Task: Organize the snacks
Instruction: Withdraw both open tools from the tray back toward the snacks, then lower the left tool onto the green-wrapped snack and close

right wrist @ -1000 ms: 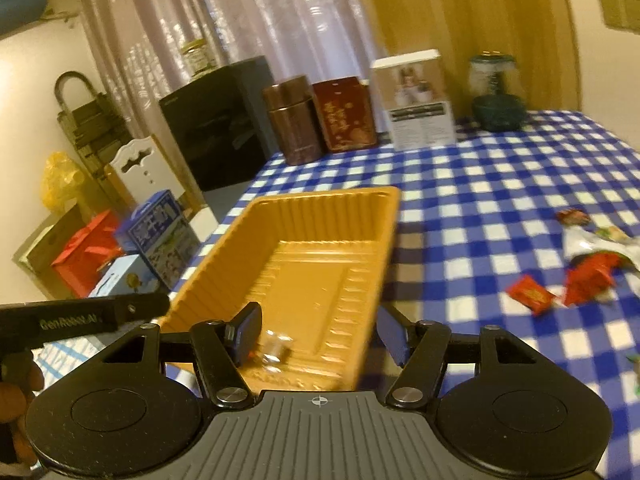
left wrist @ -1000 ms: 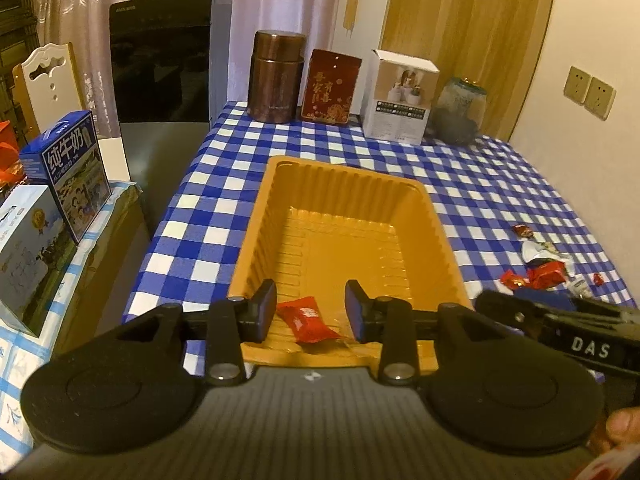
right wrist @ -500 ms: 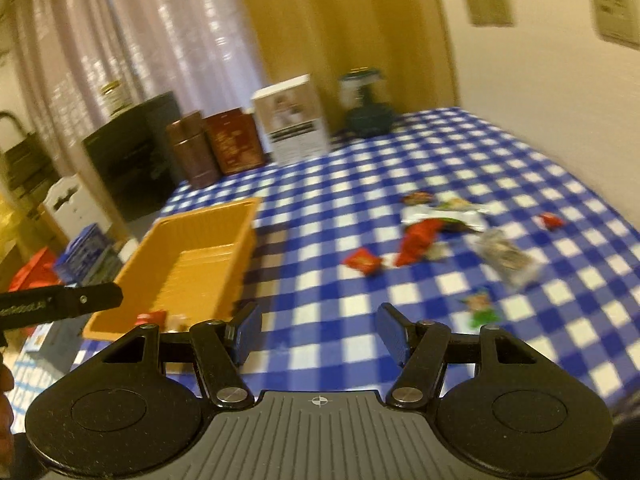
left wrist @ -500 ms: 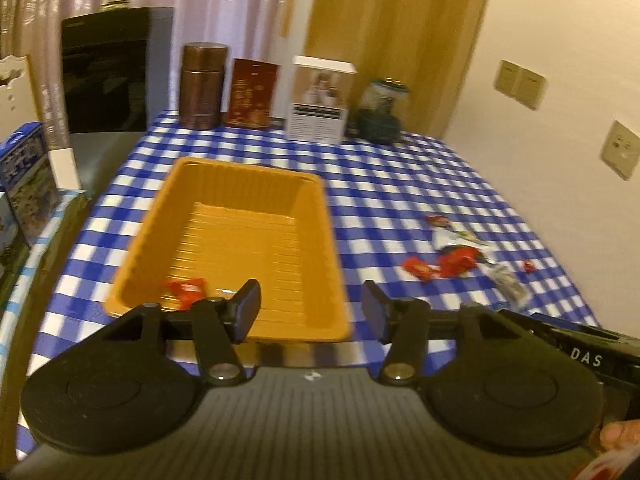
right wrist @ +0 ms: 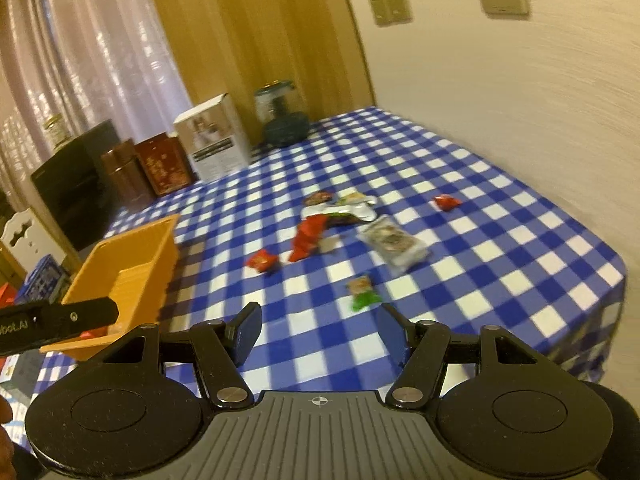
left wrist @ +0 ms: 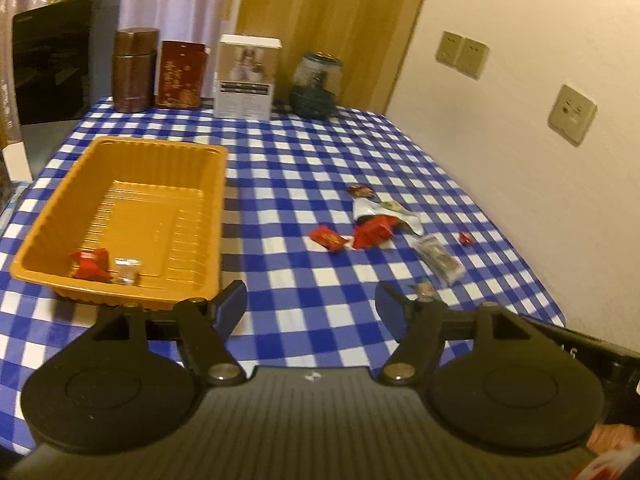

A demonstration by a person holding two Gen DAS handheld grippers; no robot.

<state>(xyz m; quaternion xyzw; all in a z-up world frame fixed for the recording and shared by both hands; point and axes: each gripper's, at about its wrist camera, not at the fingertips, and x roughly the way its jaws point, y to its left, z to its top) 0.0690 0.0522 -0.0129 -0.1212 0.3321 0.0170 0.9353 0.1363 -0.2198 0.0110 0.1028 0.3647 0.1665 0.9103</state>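
1. Left gripper: jaws just been opening, now spread apart with nothing between them, hovering above the checked tablecloth just beside the near right corner of the orange tray.
2. Right gripper: jaws parted, nothing gripped, only bare blue-and-white cloth between the pads; small green-and-tan snack packet lying just beyond the fingertips.
3. Orange tray: rectangular, ribbed floor, long axis running away from the left camera toward the back of the table; holding two items at its near end, a red snack packet and, touching it on the right, a small clear-wrapped candy. Rest of the tray floor bare.
4. Loose snacks on the cloth, well apart from the tray to its right: flat red packet; crumpled red wrapper, long axis slanting toward the tray in the right view; white-and-silver wrapper behind it; dark round sweet at the far end of the cluster; clear pouch with brownish contents, long axis diagonal; tiny red candy nearest the wall.
5. Back edge of the table, left to right: brown cylindrical canister, red tin, white box, dark green glass jar, all upright; contents not discernible.
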